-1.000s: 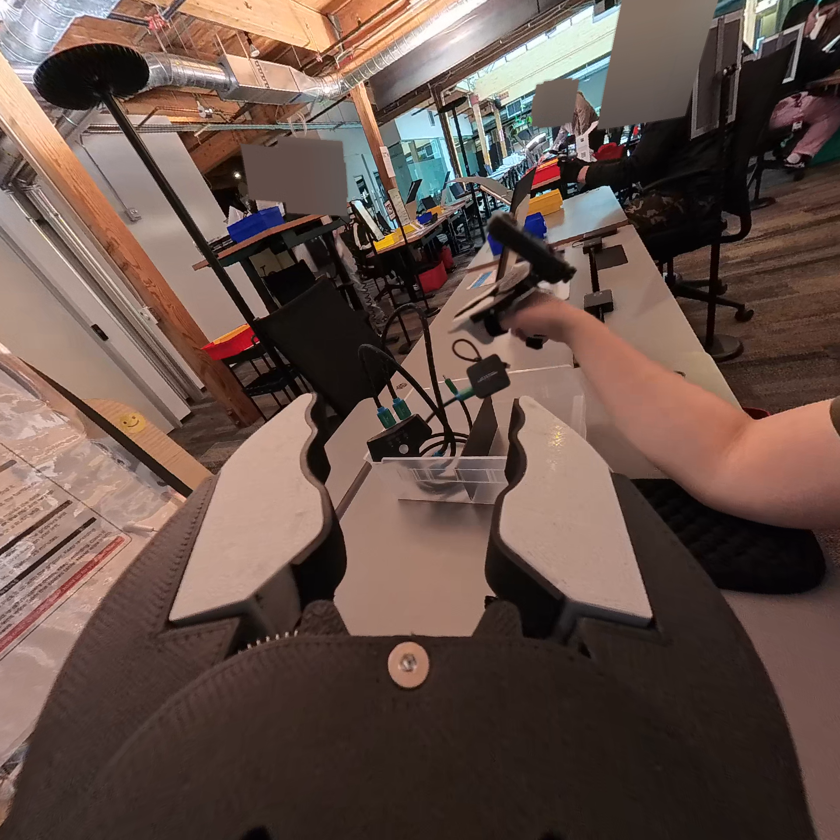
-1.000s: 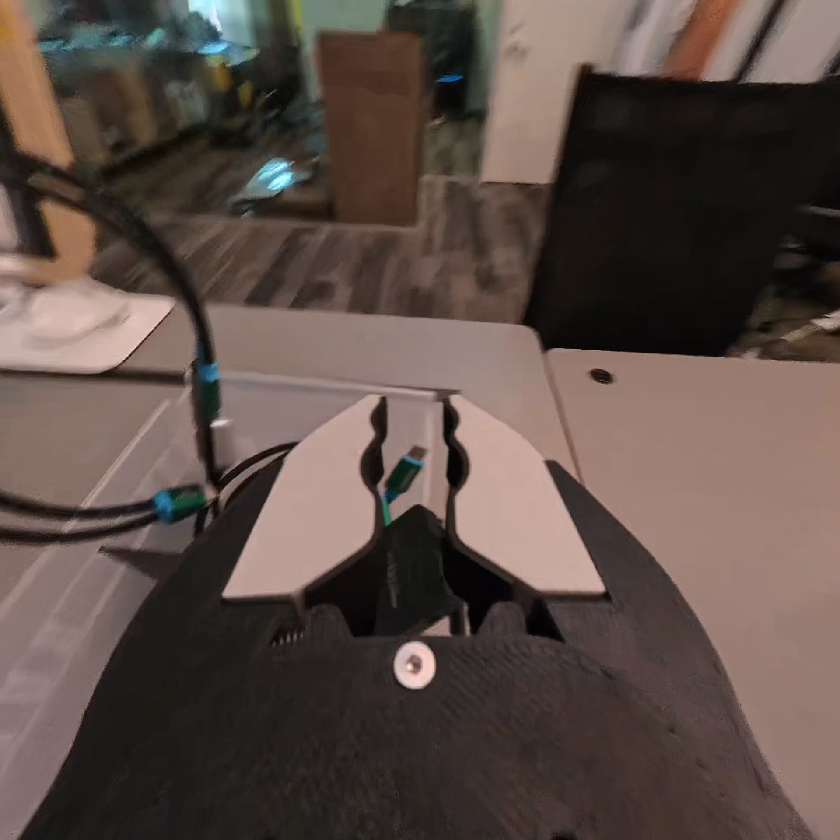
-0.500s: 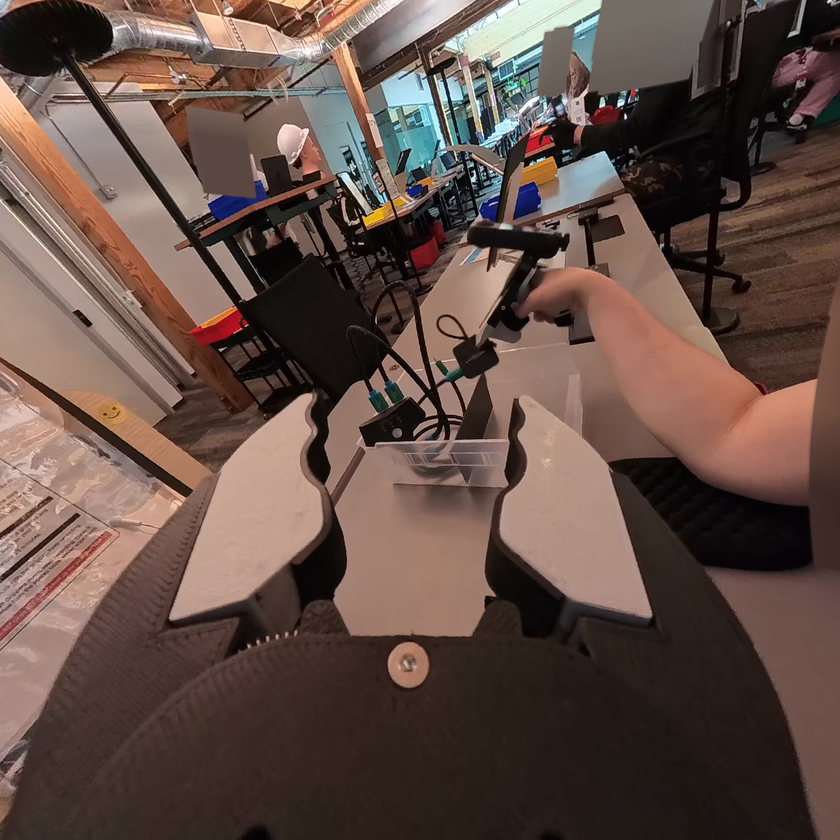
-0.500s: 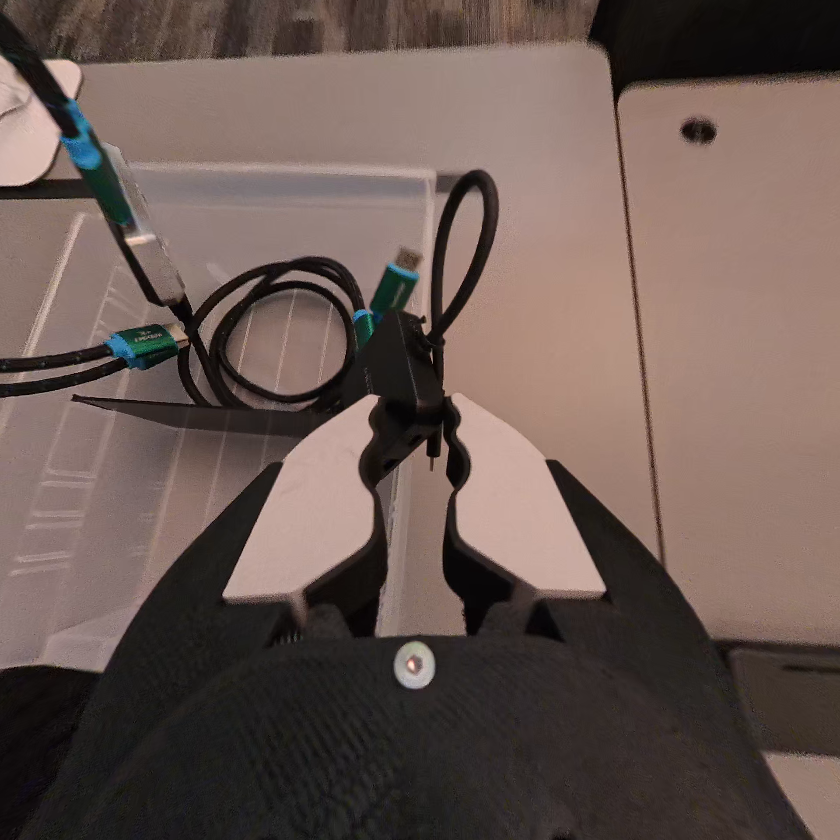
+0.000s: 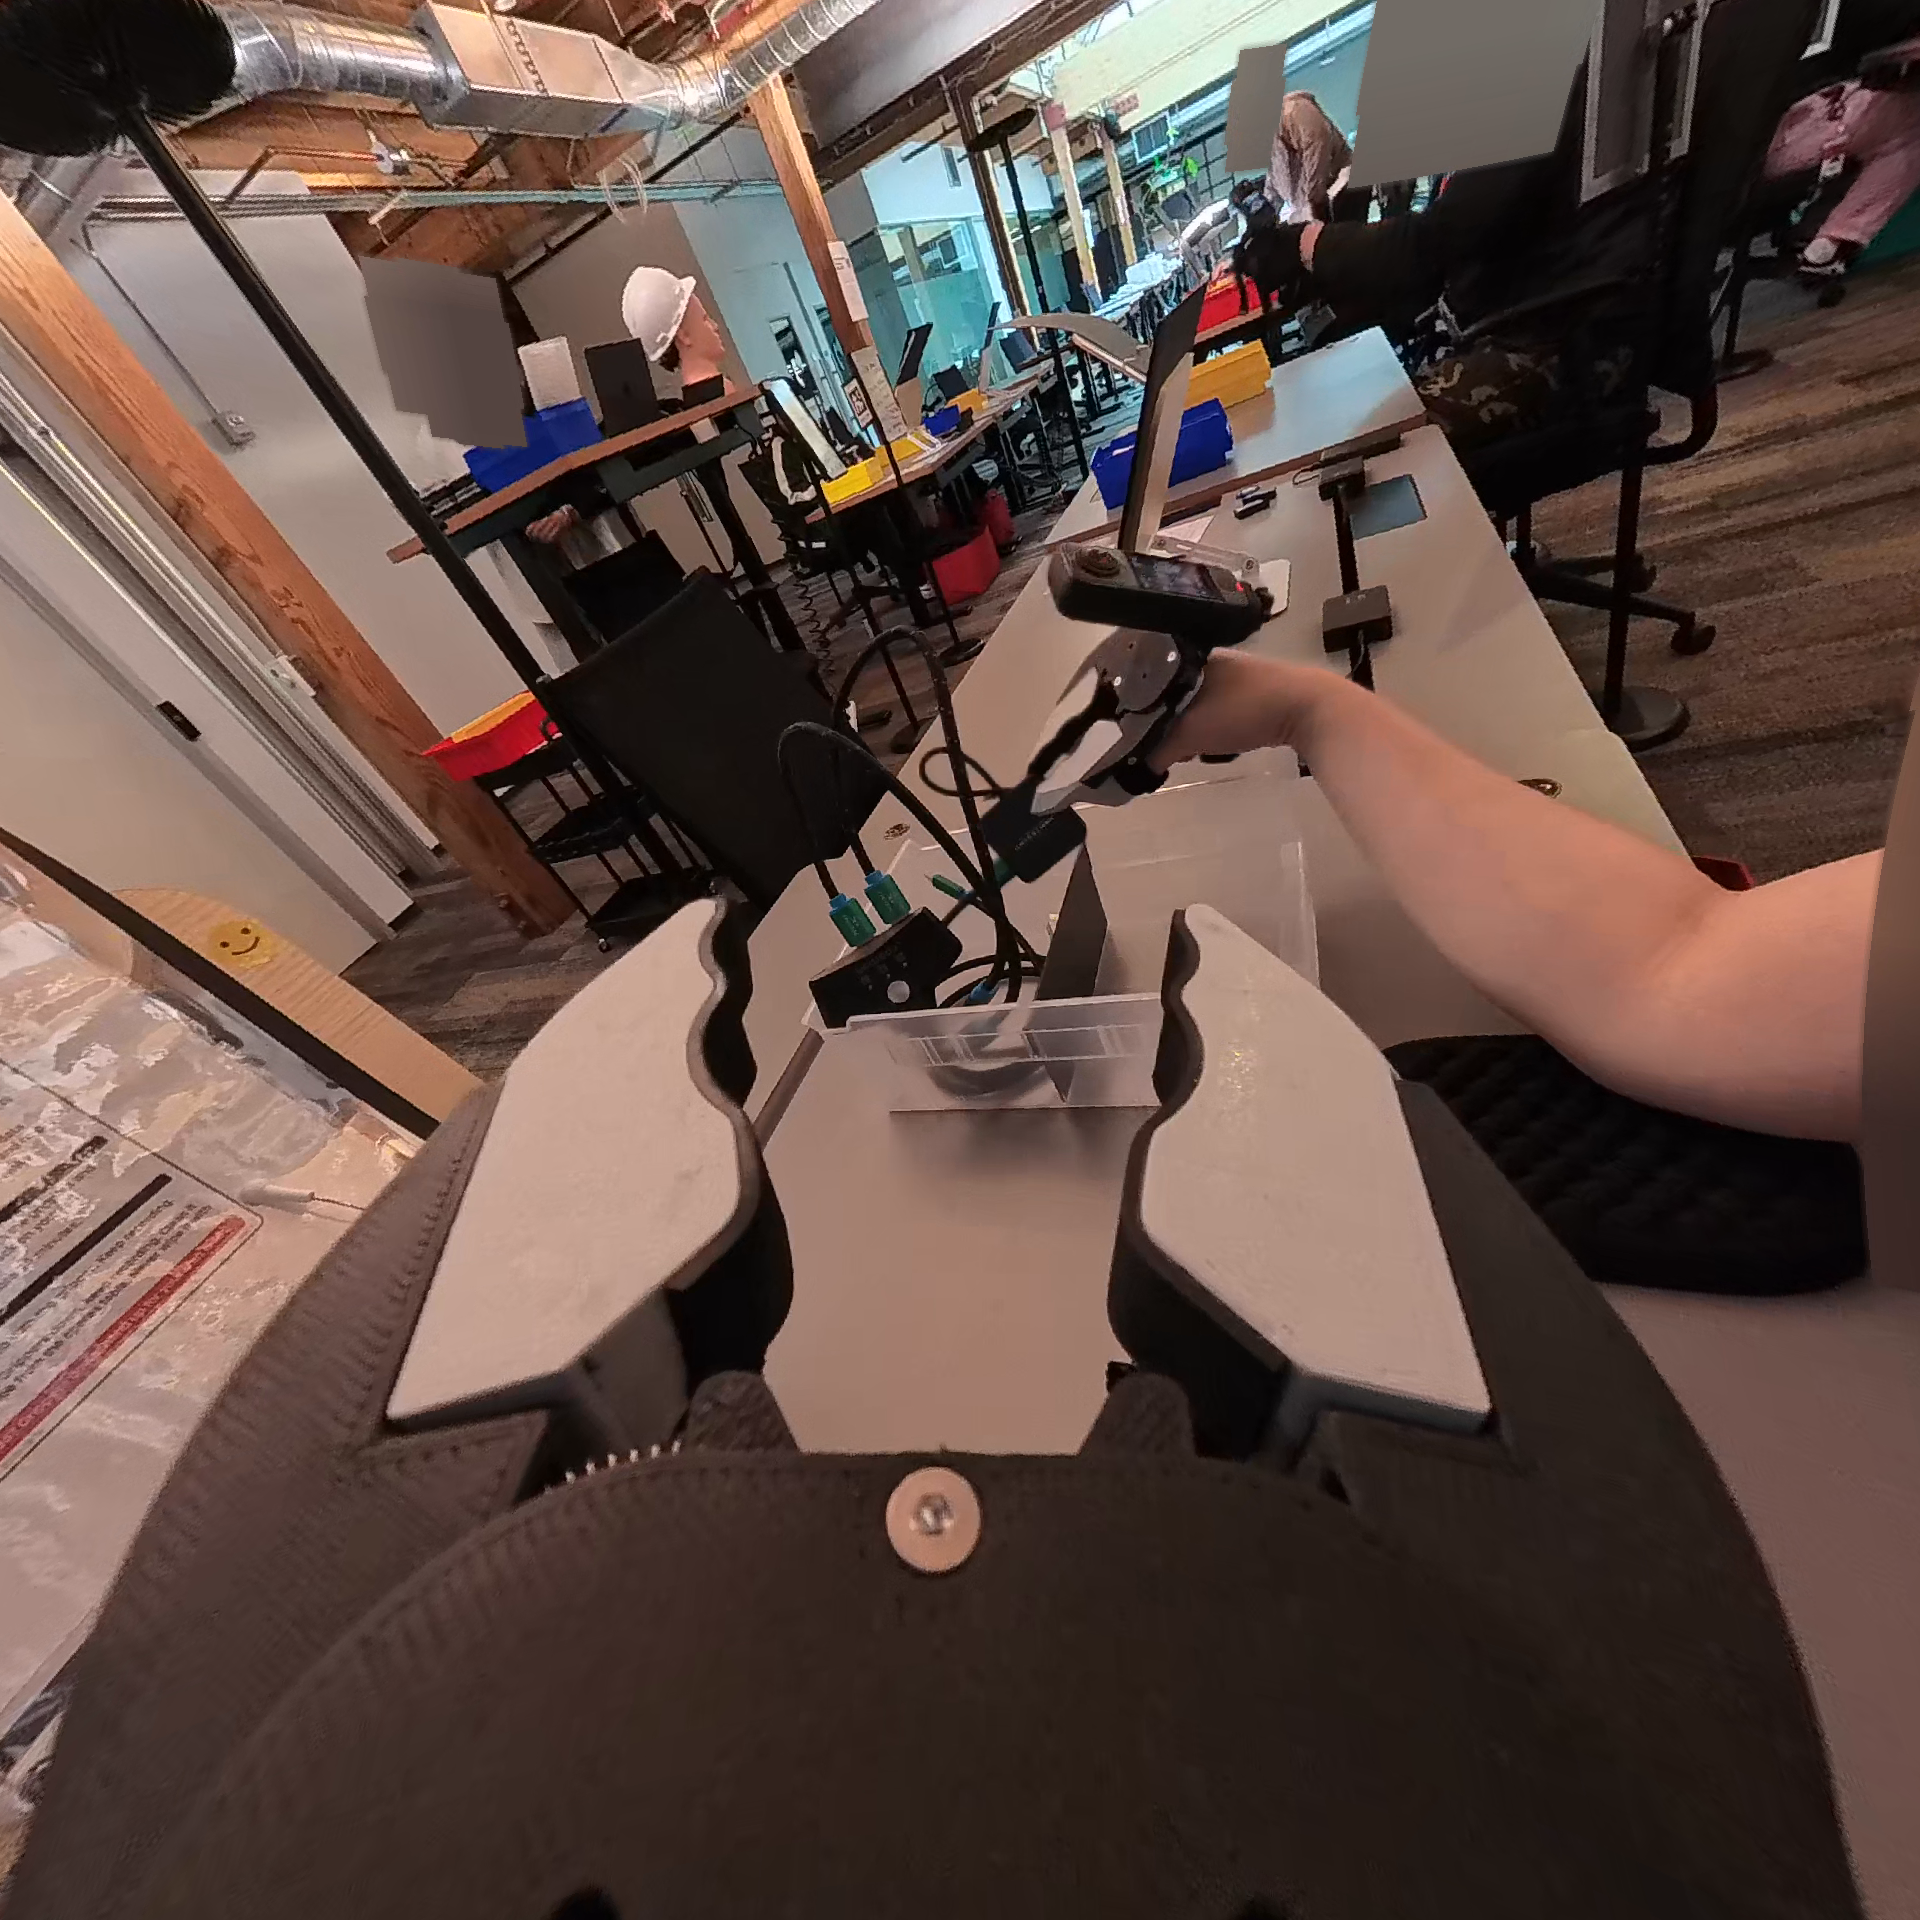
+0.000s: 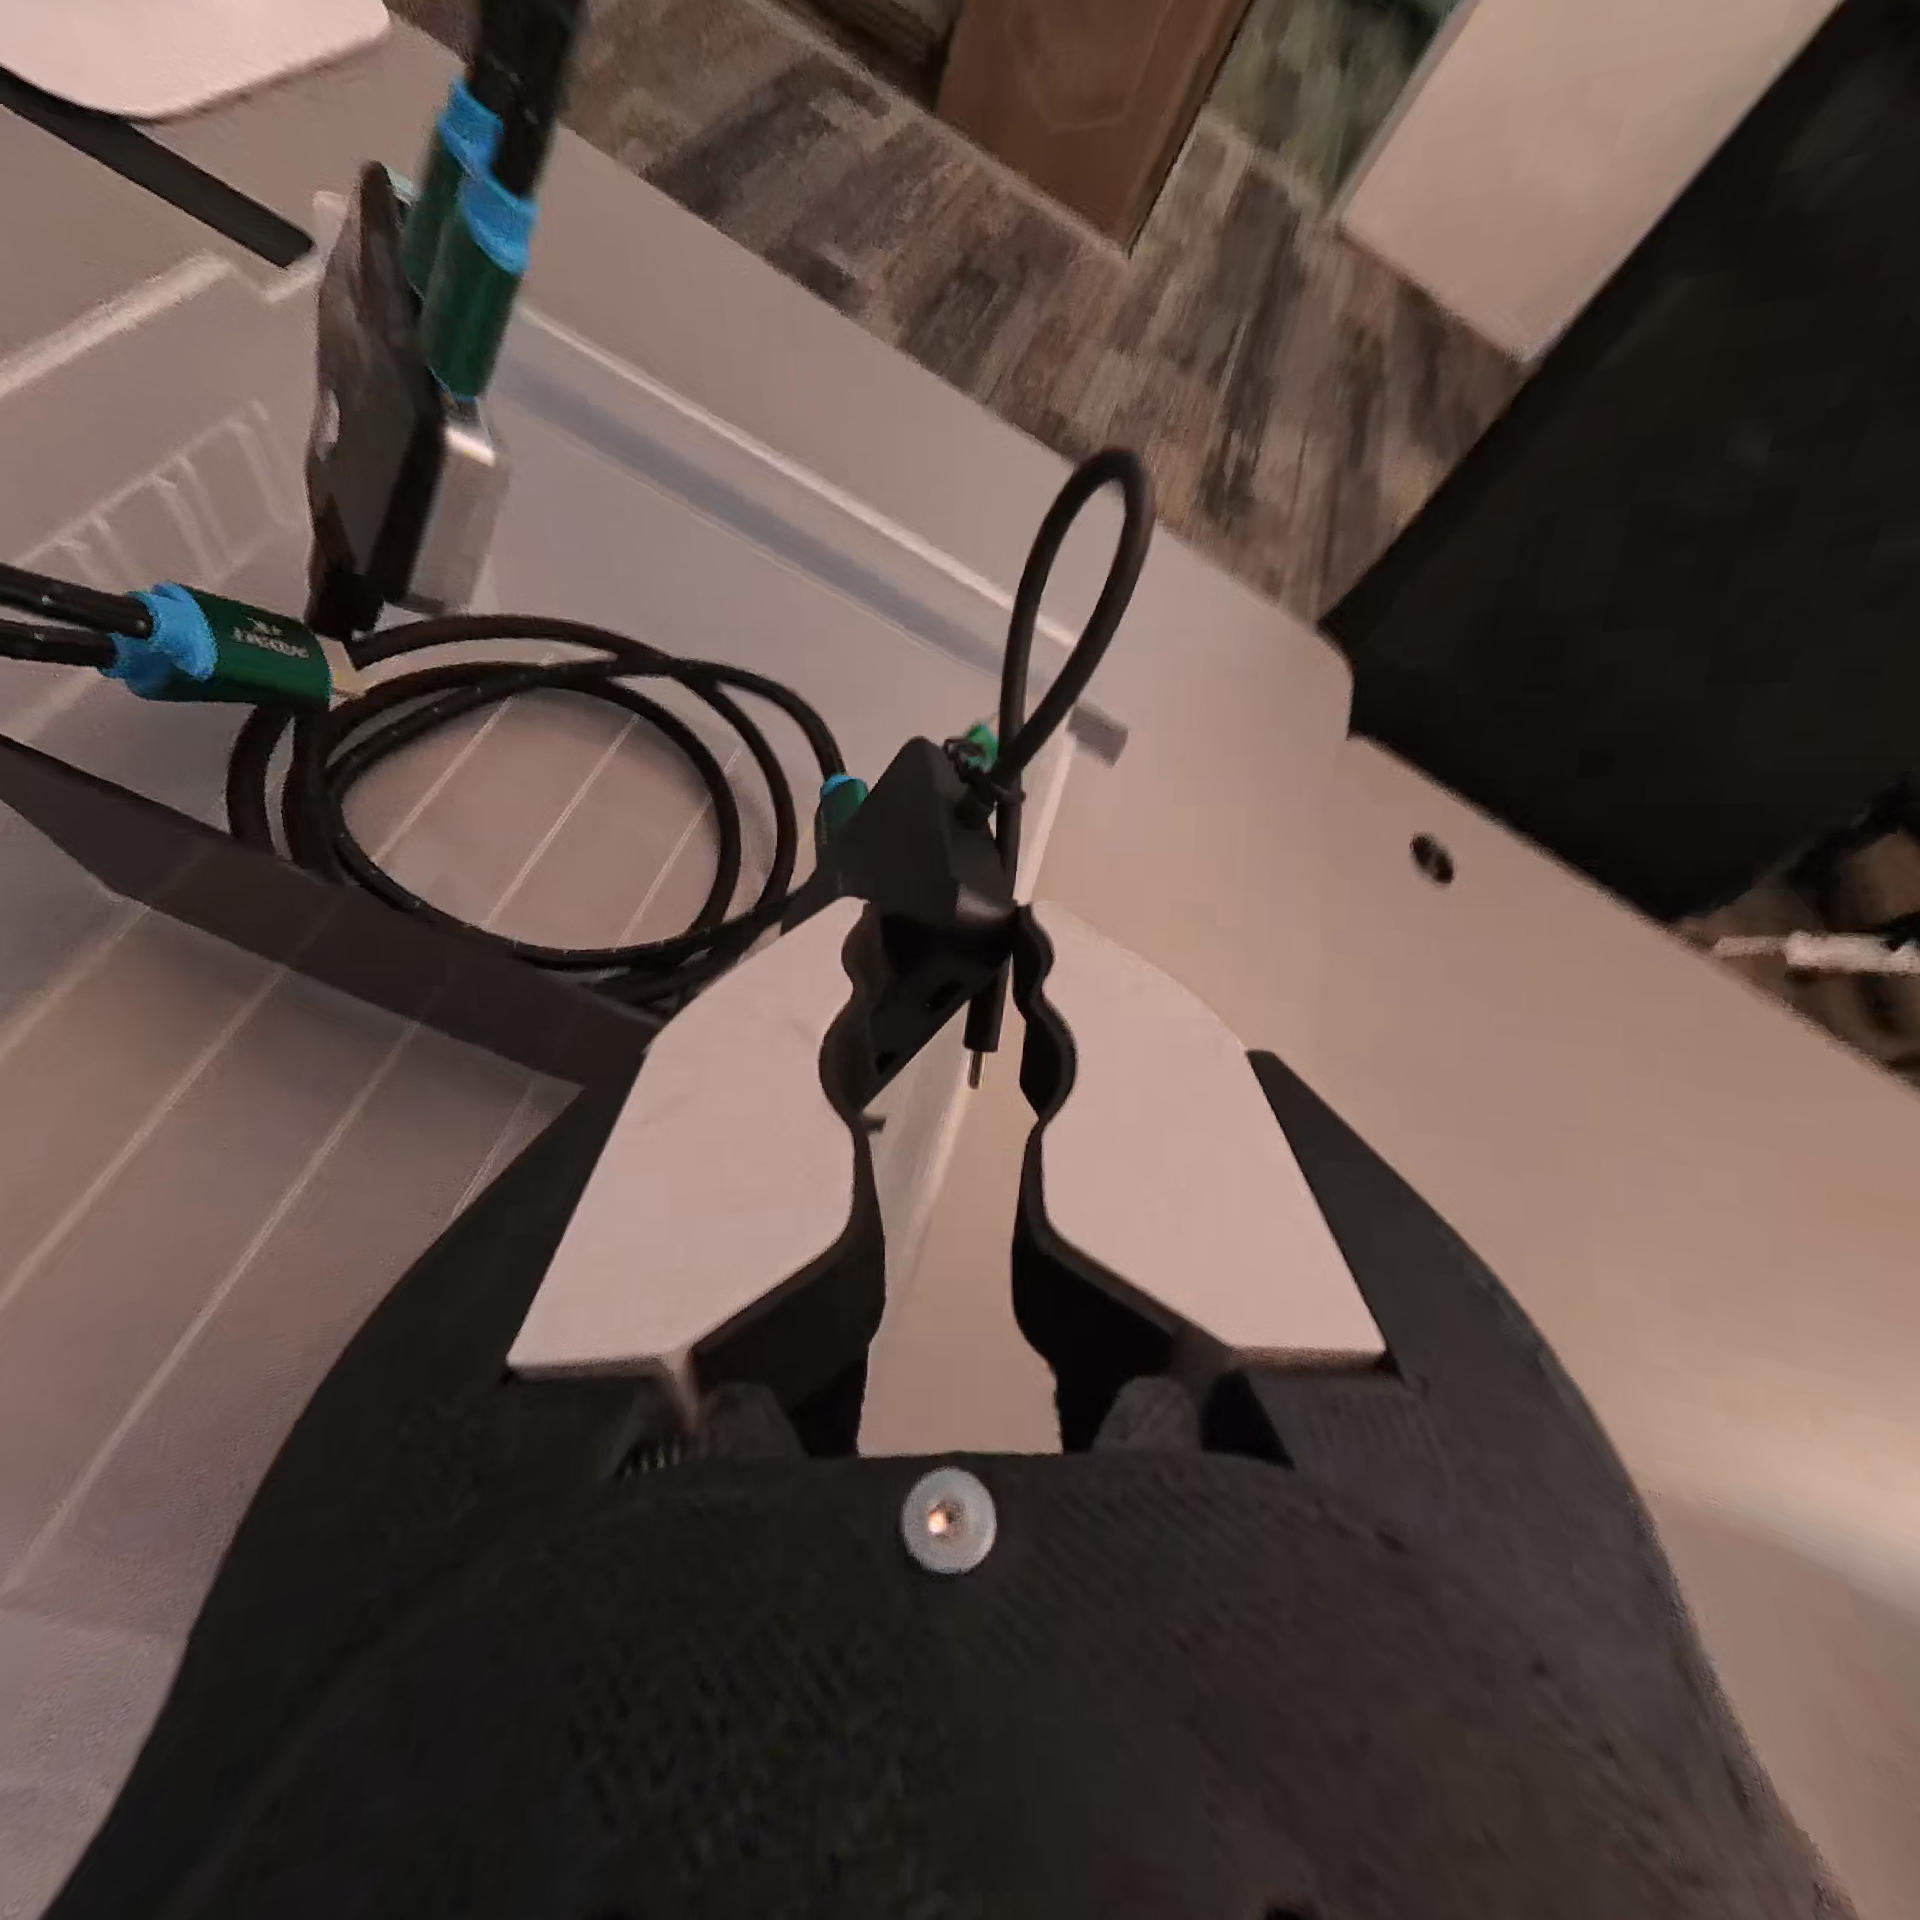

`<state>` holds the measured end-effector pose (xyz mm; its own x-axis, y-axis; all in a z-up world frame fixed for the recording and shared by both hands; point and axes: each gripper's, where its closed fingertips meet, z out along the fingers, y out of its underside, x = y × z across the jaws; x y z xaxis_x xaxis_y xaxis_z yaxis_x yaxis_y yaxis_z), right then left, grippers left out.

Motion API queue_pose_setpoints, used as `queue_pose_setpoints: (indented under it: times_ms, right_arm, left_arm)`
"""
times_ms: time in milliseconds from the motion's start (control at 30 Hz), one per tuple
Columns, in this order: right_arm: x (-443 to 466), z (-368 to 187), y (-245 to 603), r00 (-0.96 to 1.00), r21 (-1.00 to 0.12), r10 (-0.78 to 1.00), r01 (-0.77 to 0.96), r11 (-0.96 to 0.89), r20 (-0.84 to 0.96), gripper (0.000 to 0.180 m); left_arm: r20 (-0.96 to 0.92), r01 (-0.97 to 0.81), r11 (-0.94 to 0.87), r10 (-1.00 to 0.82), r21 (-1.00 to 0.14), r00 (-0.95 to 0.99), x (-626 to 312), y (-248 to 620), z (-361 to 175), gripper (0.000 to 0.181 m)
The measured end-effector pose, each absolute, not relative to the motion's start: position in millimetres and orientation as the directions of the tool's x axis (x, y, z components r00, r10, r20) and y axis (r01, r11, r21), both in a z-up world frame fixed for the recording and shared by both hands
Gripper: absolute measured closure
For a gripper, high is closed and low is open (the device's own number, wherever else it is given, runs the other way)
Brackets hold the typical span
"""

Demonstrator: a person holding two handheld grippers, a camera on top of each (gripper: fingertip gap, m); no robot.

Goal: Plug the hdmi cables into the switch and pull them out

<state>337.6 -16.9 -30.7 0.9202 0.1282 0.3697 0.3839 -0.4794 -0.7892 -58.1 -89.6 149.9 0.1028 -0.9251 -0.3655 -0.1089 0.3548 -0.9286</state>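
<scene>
The right gripper (image 6: 940, 930) pinches a small black adapter box (image 6: 920, 836) at its fingertips, held in the air above the near edge of the clear plastic bin (image 6: 260, 1039). A short looped cord (image 6: 1081, 582) rises from the box. Inside the bin lie coiled black HDMI cables (image 6: 540, 790) with green plugs; the black switch (image 5: 883, 966) sits at the bin's far corner with two green plugs (image 5: 864, 906) standing in it. The left gripper (image 5: 940, 956) is spread wide and empty, well short of the bin

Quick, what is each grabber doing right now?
Left gripper: open, holding nothing.
Right gripper: closed on a small black adapter box with a cable loop.
</scene>
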Motion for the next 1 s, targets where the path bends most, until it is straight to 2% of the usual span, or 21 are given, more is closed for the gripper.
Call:
queue_pose_setpoints:
  times_ms: [100, 167, 533, 700, 800, 867, 933, 1000]
  right_arm:
    - [329.4, -23.5, -5.4, 0.916, -0.839, 0.135, 0.399, -0.371, 0.377, 0.155]
    - [333.0, -37.7, -5.6, 0.92, -0.816, 0.146, 0.389, -0.428, 0.362, 0.154]
    - [335.8, -38.7, 5.1, 0.898, -0.794, 0.119, 0.431, -0.429, 0.423, 0.153]
    - [343.9, -39.7, -0.2, 0.897, -0.759, 0.083, 0.415, -0.501, 0.435, 0.146]
    - [353.1, -45.2, -20.7, 0.901, -0.687, 0.075, 0.378, -0.621, 0.428, 0.139]
    - [354.7, -38.9, -35.1, 0.922, -0.69, 0.049, 0.322, -0.648, 0.385, 0.137]
    - [352.3, -39.1, -48.3, 0.965, -0.704, 0.012, 0.201, -0.682, 0.263, 0.133]
    - [349.7, -50.1, -60.6, 0.989, -0.667, -0.022, 0.083, -0.74, 0.147, 0.137]
  left_arm:
    - [-0.369, -0.115, 0.358, -0.924, -0.927, 0.1, -57.4, -89.8, 148.8, 0.105]
    - [-0.37, -0.114, 0.359, -0.924, -0.926, 0.097, -56.9, -90.6, 148.7, 0.105]
    - [-0.364, -0.13, 0.352, -0.927, -0.927, 0.087, -54.1, -88.6, 144.2, 0.106]
    - [-0.364, -0.136, 0.35, -0.926, -0.927, 0.096, -56.5, -86.3, 144.4, 0.106]
    - [-0.358, -0.134, 0.343, -0.926, -0.93, 0.116, -61.7, -82.5, 147.1, 0.105]
    - [-0.355, -0.144, 0.335, -0.923, -0.931, 0.146, -68.6, -76.6, 148.9, 0.105]
    - [-0.348, -0.155, 0.322, -0.916, -0.934, 0.197, -80.0, -68.1, 152.2, 0.105]
    - [-0.321, -0.172, 0.281, -0.905, -0.944, 0.28, -98.3, -54.4, 156.3, 0.105]
